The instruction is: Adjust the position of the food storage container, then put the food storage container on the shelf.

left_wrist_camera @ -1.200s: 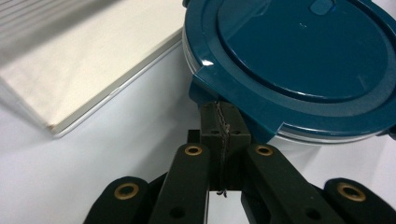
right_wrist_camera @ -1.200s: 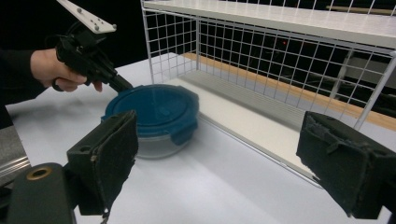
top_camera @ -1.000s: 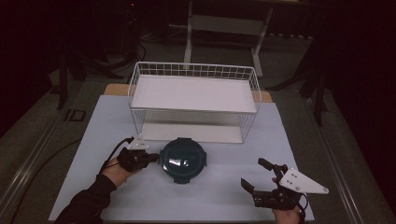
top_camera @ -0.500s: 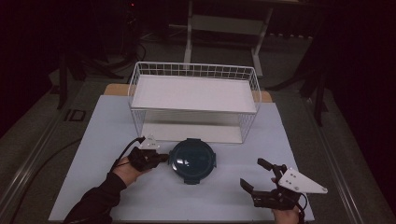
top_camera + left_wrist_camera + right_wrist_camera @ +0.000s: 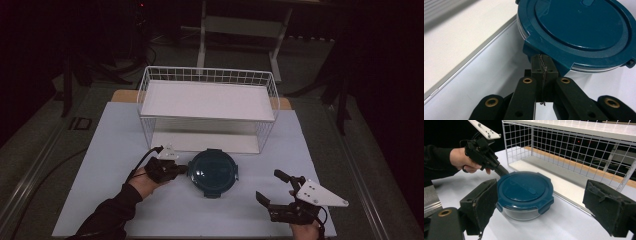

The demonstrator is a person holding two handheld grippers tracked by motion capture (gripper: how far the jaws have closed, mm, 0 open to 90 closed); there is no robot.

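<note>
A round glass container with a dark teal clip-on lid point(image 5: 212, 171) stands on the white table, just in front of the wire rack. My left gripper point(image 5: 183, 169) is shut, its closed tips pressed against a lid clip on the container's left side point(image 5: 541, 62); nothing is between the jaws. The container point(image 5: 584, 27) fills the upper right of the left gripper view. My right gripper point(image 5: 270, 187) is open at the front right, apart from the container. In the right gripper view the container point(image 5: 524, 187) lies beyond the wide jaws, with the left gripper point(image 5: 501, 171) touching its far-left rim.
A white wire basket rack point(image 5: 207, 75) with a flat white shelf stands at the back middle of the table, a low white base beneath it. The rack's mesh point(image 5: 564, 145) rises right behind the container. A person's sleeve reaches in from the bottom left.
The left gripper has slid to the right, staying shut, and the container has shifted right with it toward the table's middle. The right gripper has kept still.
</note>
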